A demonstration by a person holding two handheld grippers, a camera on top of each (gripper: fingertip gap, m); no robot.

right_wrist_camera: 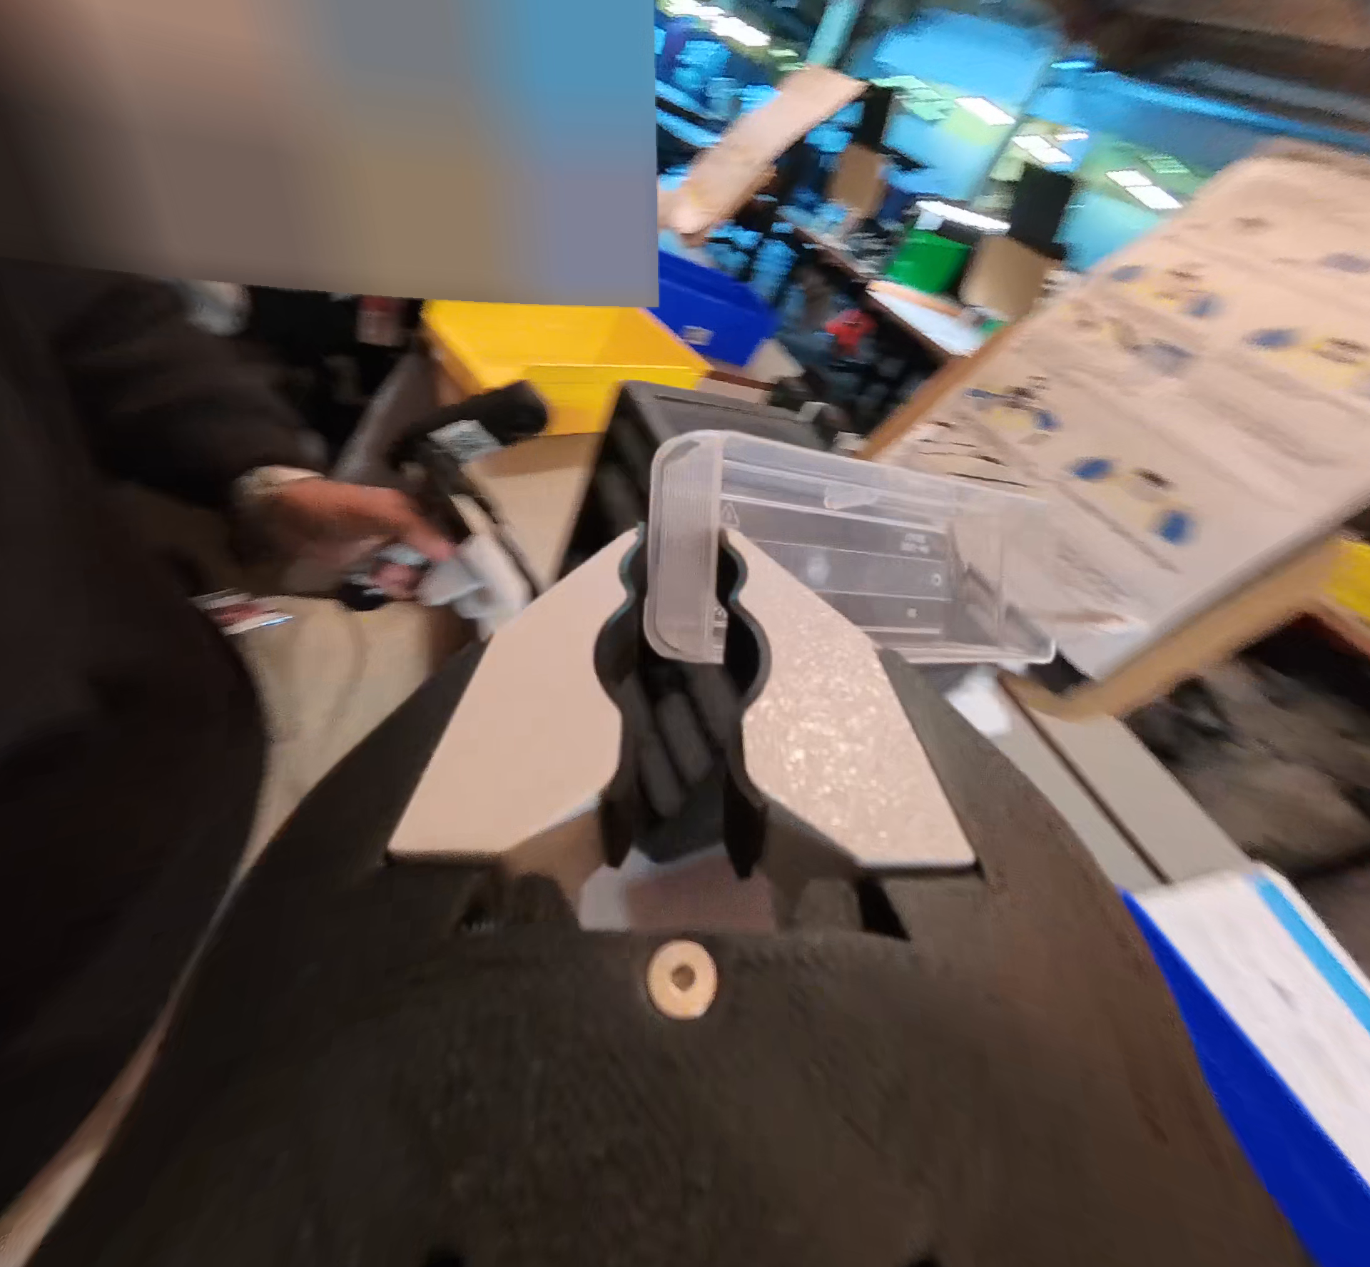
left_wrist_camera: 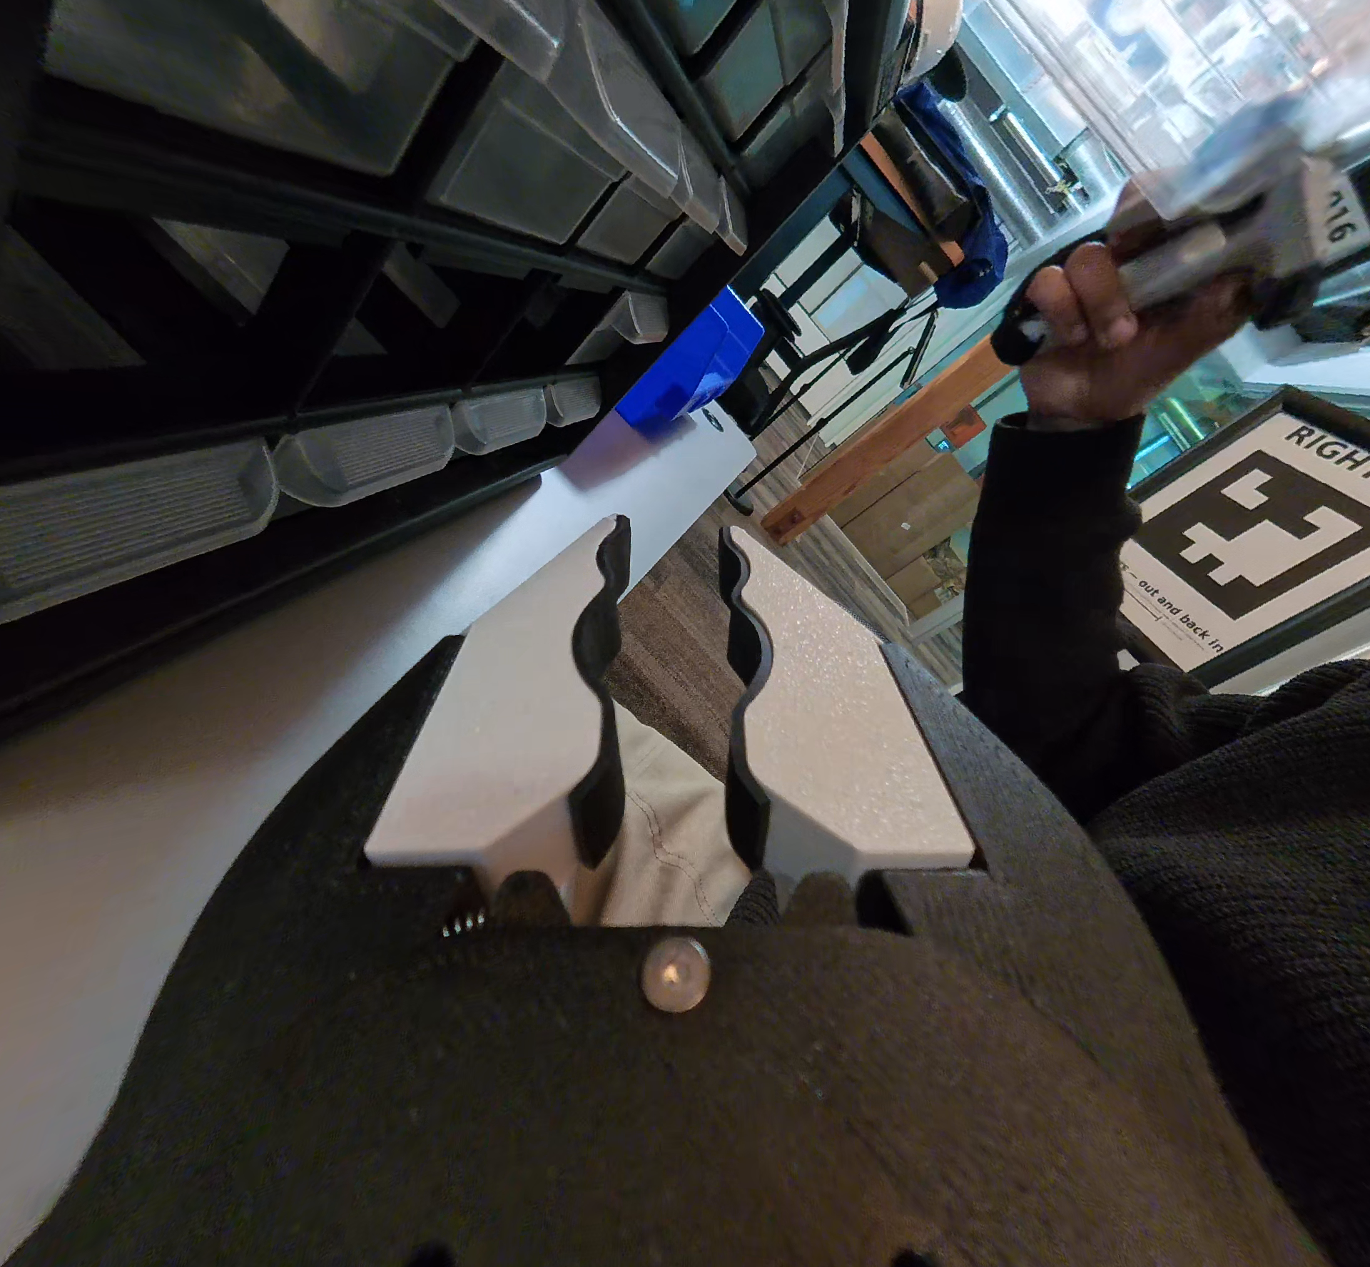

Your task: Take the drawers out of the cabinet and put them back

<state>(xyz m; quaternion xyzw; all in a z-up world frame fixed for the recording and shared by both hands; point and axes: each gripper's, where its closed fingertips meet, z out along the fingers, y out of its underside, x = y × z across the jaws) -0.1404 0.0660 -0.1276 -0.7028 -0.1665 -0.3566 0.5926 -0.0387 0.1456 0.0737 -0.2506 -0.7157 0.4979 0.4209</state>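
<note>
Closest to the right wrist camera, the right hand-held gripper (right_wrist_camera: 678, 590) is clamped on the ribbed front handle of a clear plastic drawer (right_wrist_camera: 852, 549), which hangs in the air, out of the cabinet, its body stretching away to the right. Moulded marks and small raised writing show on the drawer's clear wall, too small to make out. Beyond it stands the dark top of the cabinet (right_wrist_camera: 712, 409), with a yellow bin (right_wrist_camera: 563, 349) and a blue bin (right_wrist_camera: 704, 305) farther back. A pale board (right_wrist_camera: 1186, 386) printed with blue and yellow figures leans at the right. At the lower right lies a blue-edged sheet (right_wrist_camera: 1260, 1009) bearing print.

In the left wrist view, the left hand-held gripper (left_wrist_camera: 674, 542) has its jaws apart with nothing between them, just above the grey bench (left_wrist_camera: 222, 750) near its front edge. Along the left rises the black cabinet (left_wrist_camera: 333, 312) with rows of clear drawers (left_wrist_camera: 356, 446) seated in it. A blue block (left_wrist_camera: 697, 364) sits at the bench's far corner. A person's hand (left_wrist_camera: 1097, 342) holds the right gripper high at the right, and below it stands a framed card (left_wrist_camera: 1275, 527) with a black-and-white square marker and lines of print.
</note>
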